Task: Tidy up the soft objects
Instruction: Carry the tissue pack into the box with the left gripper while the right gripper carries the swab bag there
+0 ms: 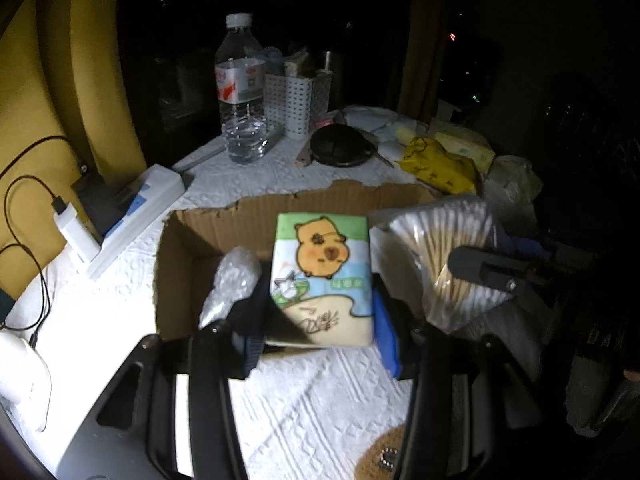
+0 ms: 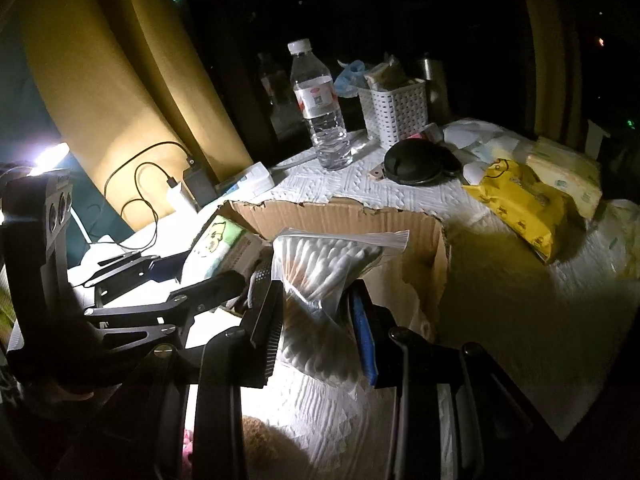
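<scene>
On my left gripper (image 1: 320, 344) the fingers are closed partway onto a tissue pack (image 1: 322, 280) printed with a cartoon capybara, gripping it by its near end so the pack tilts up over the open cardboard box (image 1: 208, 224). My right gripper (image 2: 316, 332) has its fingers pressed against a clear zip bag of cotton swabs (image 2: 320, 276), squeezed near the bag's lower half, and the bag stands up over the near right part of the same box. From the right wrist view the left gripper sits just beside the right one, to its left, with the tissue pack held at the box's near left corner. Inside the box, left of the tissue pack, lies a roll of bubble wrap (image 1: 232, 284). The box rests on a tabletop (image 1: 312, 408) covered with white embossed paper. Behind the box stand a water bottle (image 1: 240, 88) and a white perforated basket (image 1: 296, 100), with a round black object (image 1: 342, 146) lying near them. To the right of that lie a yellow wipes pack (image 1: 440, 164) and a pale tissue pack (image 2: 568, 176) just beyond it. A white power strip (image 1: 132, 216) with plugged chargers sits at the left edge by the yellow curtain (image 1: 52, 92).
</scene>
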Demonstrator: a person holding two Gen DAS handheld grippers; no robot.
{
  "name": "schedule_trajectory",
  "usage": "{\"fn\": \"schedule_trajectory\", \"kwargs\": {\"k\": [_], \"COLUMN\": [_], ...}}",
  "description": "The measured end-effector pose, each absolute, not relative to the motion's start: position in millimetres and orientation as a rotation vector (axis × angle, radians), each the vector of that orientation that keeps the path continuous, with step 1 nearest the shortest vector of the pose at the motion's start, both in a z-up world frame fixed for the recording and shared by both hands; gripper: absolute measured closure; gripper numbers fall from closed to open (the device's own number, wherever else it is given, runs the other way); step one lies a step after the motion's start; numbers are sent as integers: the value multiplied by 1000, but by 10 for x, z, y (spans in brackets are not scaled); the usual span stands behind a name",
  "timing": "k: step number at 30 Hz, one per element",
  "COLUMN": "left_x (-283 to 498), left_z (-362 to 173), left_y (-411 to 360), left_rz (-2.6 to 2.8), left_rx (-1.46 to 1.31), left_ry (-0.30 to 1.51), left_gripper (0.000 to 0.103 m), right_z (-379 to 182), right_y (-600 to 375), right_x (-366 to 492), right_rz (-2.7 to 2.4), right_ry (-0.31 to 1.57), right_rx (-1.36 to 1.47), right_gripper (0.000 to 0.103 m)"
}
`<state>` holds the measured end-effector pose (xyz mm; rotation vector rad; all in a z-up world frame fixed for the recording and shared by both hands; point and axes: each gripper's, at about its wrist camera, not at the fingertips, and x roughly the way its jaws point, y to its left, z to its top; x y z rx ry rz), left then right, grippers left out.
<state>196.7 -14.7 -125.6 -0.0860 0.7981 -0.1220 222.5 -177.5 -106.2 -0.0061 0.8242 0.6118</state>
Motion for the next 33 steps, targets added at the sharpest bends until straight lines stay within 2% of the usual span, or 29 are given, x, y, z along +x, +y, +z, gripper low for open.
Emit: {"fn": "schedule_trajectory", "kwargs": {"k": [20,33], "left_x": [2402,2453], "left_z": [-1824,-1843], "left_y": [-143,-137], "left_rz": [-138,-105], "left_rx": [-129,-119], "left_ry": [940,959], "left_gripper": [55,52], "right_z": [-1510,-1661], "right_y": [-1600,-1521], "right_x": [2689,2735], "right_rz": [602,559], "right_ry": [923,952], "right_rx": [-7,-51], "right_gripper": [68,68]}}
